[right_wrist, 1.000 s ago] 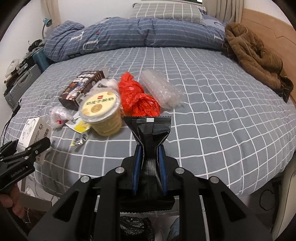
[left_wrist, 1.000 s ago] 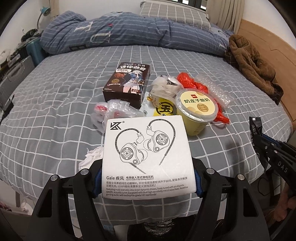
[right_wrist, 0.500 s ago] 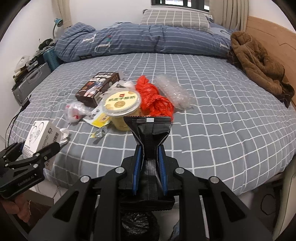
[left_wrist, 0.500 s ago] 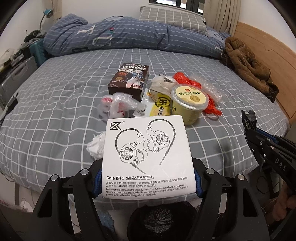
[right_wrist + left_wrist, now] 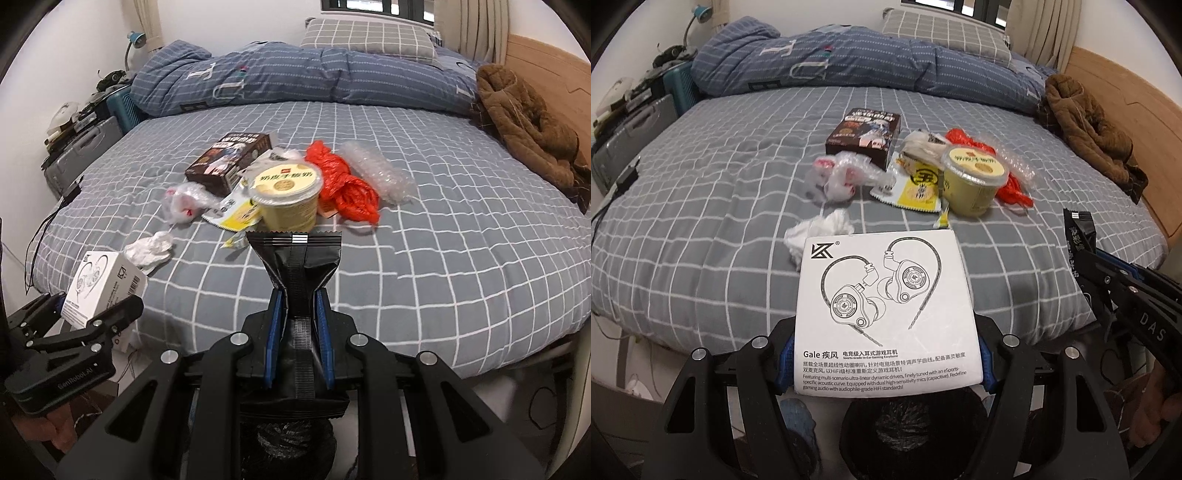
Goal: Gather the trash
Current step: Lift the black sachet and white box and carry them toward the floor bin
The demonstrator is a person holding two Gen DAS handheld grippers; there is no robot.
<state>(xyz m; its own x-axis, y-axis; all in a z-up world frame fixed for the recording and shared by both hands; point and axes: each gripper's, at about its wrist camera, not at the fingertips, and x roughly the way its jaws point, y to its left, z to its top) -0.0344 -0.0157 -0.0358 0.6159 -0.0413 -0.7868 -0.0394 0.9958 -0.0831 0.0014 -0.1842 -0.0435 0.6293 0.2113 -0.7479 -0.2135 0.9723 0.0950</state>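
Note:
My left gripper point(image 5: 886, 363) is shut on a white earphone box point(image 5: 884, 314), held off the near edge of the bed point(image 5: 701, 229); the box point(image 5: 105, 291) also shows at the left of the right wrist view. My right gripper point(image 5: 298, 314) is shut on a black snack wrapper point(image 5: 295, 258), seen too at the right edge point(image 5: 1078, 236) of the left view. Below both grippers gapes a black bag-lined bin point(image 5: 908, 435). On the bed lie a yellow lidded cup point(image 5: 286, 197), a dark box point(image 5: 231, 160), a red bag point(image 5: 345, 186), bubble wrap point(image 5: 376, 173), a crumpled tissue point(image 5: 149, 249) and small wrappers point(image 5: 916, 184).
A rolled blue quilt point(image 5: 295, 77) and a checked pillow point(image 5: 369, 35) lie at the head of the bed. A brown jacket point(image 5: 532, 129) lies along the wooden headboard side at right. A grey case point(image 5: 81, 155) and clutter stand to the left of the bed.
Both grippers have drawn back from the bed with their loads still held. The trash pile looks farther off, and the black bin has come into view under the fingers.

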